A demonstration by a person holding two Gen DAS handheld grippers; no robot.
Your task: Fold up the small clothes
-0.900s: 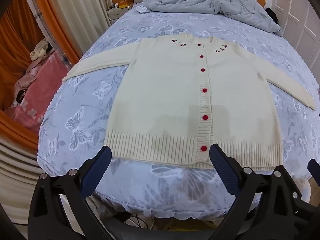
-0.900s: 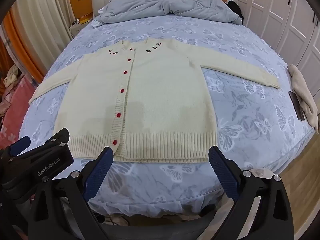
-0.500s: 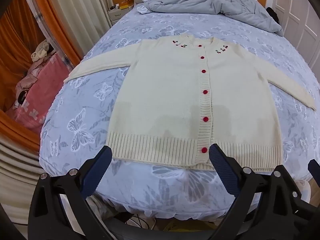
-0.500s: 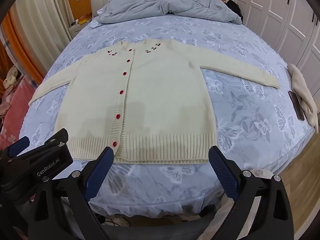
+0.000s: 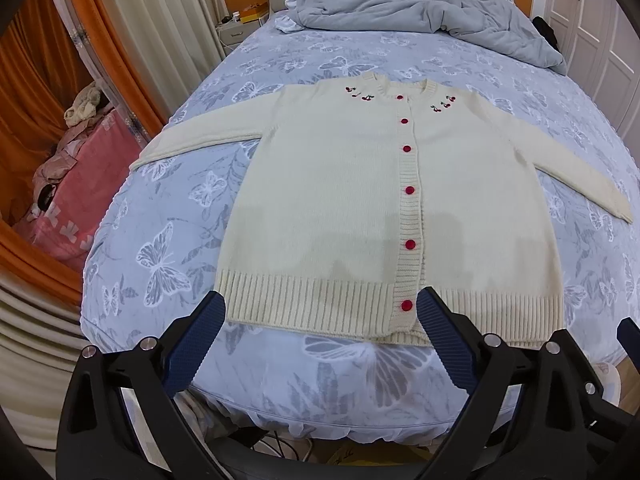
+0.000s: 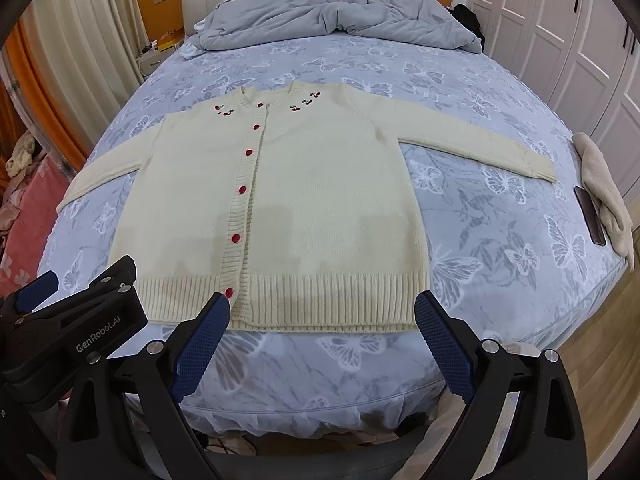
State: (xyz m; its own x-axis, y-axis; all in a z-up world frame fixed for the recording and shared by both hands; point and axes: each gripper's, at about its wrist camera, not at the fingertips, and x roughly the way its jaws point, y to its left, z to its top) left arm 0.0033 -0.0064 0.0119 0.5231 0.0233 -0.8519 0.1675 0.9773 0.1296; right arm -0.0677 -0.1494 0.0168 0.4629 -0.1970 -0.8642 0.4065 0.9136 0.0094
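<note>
Left wrist view: cream cardigan [image 5: 360,200] lies flat, front up, buttoned, on the butterfly-print bed sheet [image 5: 180,208]. Both sleeves spread outward; the cuff on the view's left is partly lost over the curve of the bed. Six red buttons [image 5: 410,190] counted down the placket. Cherry embroidery [image 5: 358,94] on either side of the neckline, too small to count with certainty. Faint shadows fall across the lower body of the knit.

Left claw [image 5: 320,336] hangs above the ribbed hem, not touching it, jaws spread wide, nothing held; the hem's corner on the view's left sits just beyond one blue pad, the lowest button just beside the other.

Right wrist view: right claw [image 6: 322,332] likewise wide open and empty, poised over the hem's other half, clear of the fabric. The left claw's body shows at the lower left edge, its pads mostly cut off.

One cardigan, two claws. One rumpled grey duvet [image 6: 332,12] at the headboard. One beige garment [image 6: 604,192] at the bed's right edge, lying partly over one dark flat object [image 6: 590,216], unidentifiable. Pink bedding [image 5: 80,184] on the floor side, heaped, contents unclear.
</note>
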